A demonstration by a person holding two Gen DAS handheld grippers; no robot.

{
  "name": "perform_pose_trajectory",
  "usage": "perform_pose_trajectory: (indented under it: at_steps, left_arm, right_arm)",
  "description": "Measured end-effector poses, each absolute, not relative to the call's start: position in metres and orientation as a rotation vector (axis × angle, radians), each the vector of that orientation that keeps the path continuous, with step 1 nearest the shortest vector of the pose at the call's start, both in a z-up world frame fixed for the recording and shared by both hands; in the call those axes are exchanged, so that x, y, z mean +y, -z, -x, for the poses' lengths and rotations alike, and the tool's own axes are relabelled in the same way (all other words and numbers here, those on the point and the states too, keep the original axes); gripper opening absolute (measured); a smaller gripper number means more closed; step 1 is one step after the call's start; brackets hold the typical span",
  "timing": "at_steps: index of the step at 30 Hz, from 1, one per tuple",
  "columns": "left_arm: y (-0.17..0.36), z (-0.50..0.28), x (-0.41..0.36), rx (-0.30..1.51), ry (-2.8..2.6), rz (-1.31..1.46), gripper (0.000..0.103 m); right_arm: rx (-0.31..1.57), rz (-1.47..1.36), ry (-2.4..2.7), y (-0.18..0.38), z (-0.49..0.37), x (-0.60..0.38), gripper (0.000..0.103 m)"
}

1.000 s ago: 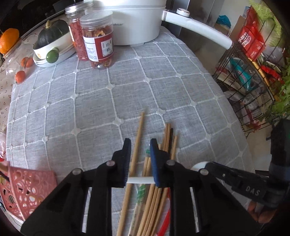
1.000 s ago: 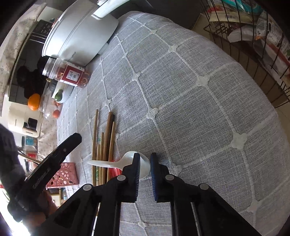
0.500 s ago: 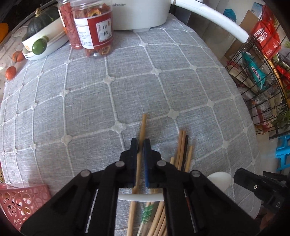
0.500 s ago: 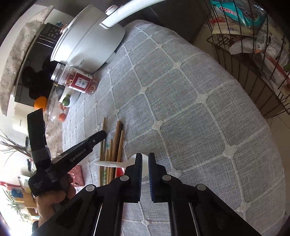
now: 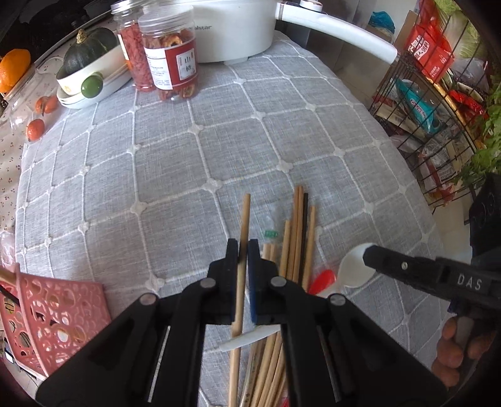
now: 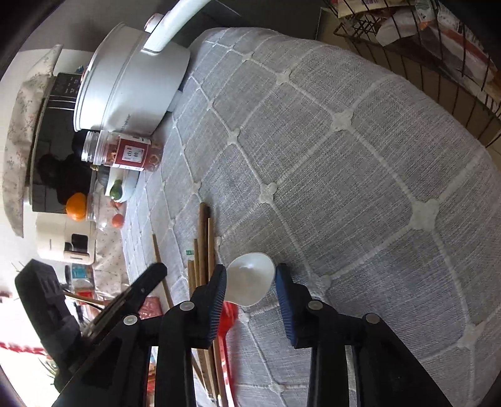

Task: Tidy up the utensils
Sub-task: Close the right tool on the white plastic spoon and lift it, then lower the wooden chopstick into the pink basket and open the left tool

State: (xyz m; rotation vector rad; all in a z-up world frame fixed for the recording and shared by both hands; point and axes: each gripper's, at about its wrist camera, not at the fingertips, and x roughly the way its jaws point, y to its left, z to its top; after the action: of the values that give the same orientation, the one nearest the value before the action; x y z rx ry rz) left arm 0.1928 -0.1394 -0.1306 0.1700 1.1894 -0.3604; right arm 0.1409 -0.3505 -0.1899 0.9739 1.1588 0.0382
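Where the grey quilted cloth (image 5: 175, 175) covers the tabletop, white stitched squares run across most of both views, and a floral cloth edges it at the left of the left wrist view. A wire rack (image 5: 429, 103) of packaged goods fills the upper right of that frame. At top centre stands a white pot (image 5: 231, 28) with a long handle, and just left of it two clear jars (image 5: 169, 59) hold red dried fruit. Beside them, at upper left, a white dish (image 5: 90, 90) carries a dark green squash. A pink perforated basket (image 5: 53, 316) sits at the lower left; what is in it cannot be made out.

The left gripper (image 5: 243, 250) has its jaws narrow, pinching a single wooden chopstick (image 5: 244, 216) near lower centre. Just right of it lies the bundle of chopsticks (image 5: 297, 228), with a red spoon (image 5: 322, 278) partly under them. In the right wrist view the right gripper (image 6: 250, 278) has its jaws wide, one on each side of the bowl of a white spoon (image 6: 250, 278) resting on the cloth.
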Motion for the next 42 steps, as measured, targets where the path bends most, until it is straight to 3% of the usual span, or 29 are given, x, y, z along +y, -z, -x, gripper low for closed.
perform_pose_trajectory:
  at_steps: [3,9,19,22,26,27,34,38,40,42]
  left_arm:
    - [0.133,-0.184,-0.137,1.192,0.366,-0.172,0.007]
    - [0.103,-0.158,-0.122,1.107,0.379,-0.152,0.006]
    - [0.025,-0.099,-0.070,0.840,0.382,-0.104,0.006]
    - [0.013,-0.086,-0.050,0.773,0.371,-0.054,0.006]
    - [0.003,-0.080,-0.027,0.744,0.365,0.020,0.006]
    - [0.002,-0.078,-0.024,0.743,0.365,0.030,0.006]
    - [0.005,-0.074,-0.010,0.751,0.354,0.056,0.006]
    - [0.006,-0.072,-0.002,0.752,0.352,0.061,0.006]
    - [0.006,-0.072,0.002,0.753,0.350,0.061,0.007]
    - [0.007,-0.072,0.006,0.755,0.347,0.062,0.007]
  right_arm:
    - [1.128,-1.023,-0.022,0.200,-0.142,-0.349,0.008]
    - [1.092,-0.941,-0.003,0.187,-0.145,-0.343,0.006]
    - [0.926,-0.650,-0.024,0.095,-0.120,-0.319,0.005]
    - [0.946,-0.636,-0.001,0.095,-0.116,-0.320,0.008]
    - [1.048,-0.748,0.056,0.128,-0.119,-0.335,0.041]
    - [1.068,-0.779,0.071,0.136,-0.120,-0.337,0.045]
    - [1.099,-0.807,0.064,0.170,-0.143,-0.322,0.045]
    - [1.014,-0.777,0.061,0.180,-0.147,-0.319,0.038]
    - [0.991,-0.755,0.051,0.181,-0.147,-0.319,0.030]
    - [0.991,-0.730,0.055,0.183,-0.148,-0.320,0.010]
